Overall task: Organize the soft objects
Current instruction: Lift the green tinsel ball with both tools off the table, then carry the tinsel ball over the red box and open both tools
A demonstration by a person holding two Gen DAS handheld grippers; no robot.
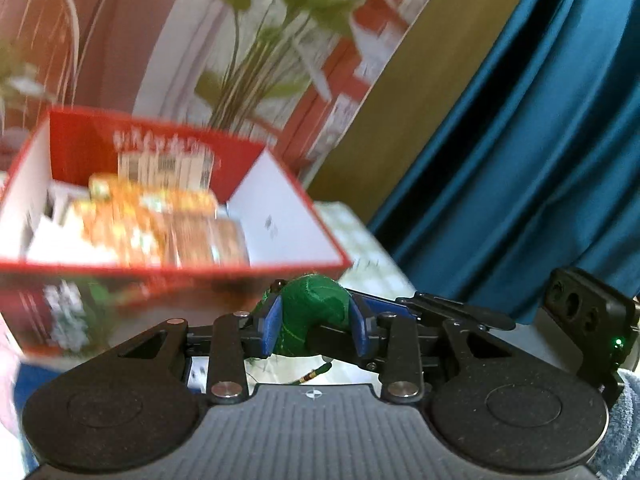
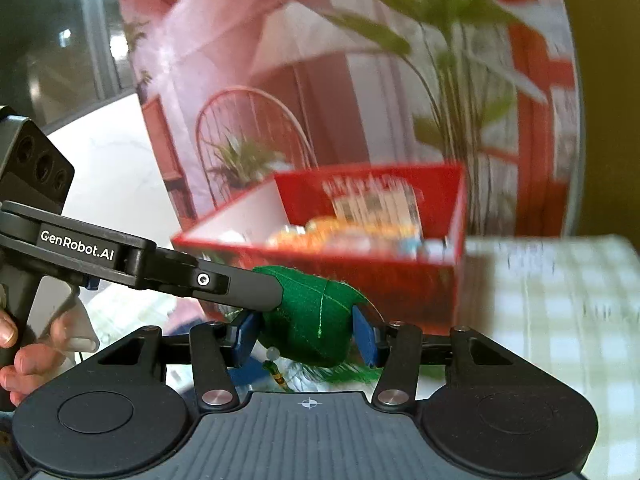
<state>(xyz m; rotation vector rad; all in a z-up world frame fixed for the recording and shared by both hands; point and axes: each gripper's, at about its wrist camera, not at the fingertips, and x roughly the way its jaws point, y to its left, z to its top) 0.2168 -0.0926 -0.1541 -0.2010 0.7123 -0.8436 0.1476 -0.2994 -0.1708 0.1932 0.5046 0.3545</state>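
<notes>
Two grippers, one object: both pinch the same stuffed green fabric pouch with stitched seams [image 1: 308,312], which hangs in the air just in front of the red cardboard box with white inner walls [image 1: 280,200], below its rim level in both views. The left gripper [image 1: 316,326] has its blue pads pressed into the pouch's sides. The right gripper [image 2: 306,334] brackets it the same way, blue pads against the fabric, and in the right wrist view the left tool's black finger reaches in from the left onto the pouch's top edge. A short cord with a small bead [image 2: 273,354] dangles under the pouch. The box already holds blurred orange-and-white packets [image 1: 152,224]; it stands on a pale checked tablecloth [image 2: 560,312]. Teal curtain [image 1: 520,120] to the right, printed room backdrop behind. A hand [image 2: 24,356] grips the left tool's handle.

Step in hand, by my reading: carry phase, pouch off the table and headed for the box. The next move calls for raising it clear of the near red wall, bringing it over the open top, then both sets of pads letting go together so the soft thing drops in rather than snagging by its cord on the rim.
</notes>
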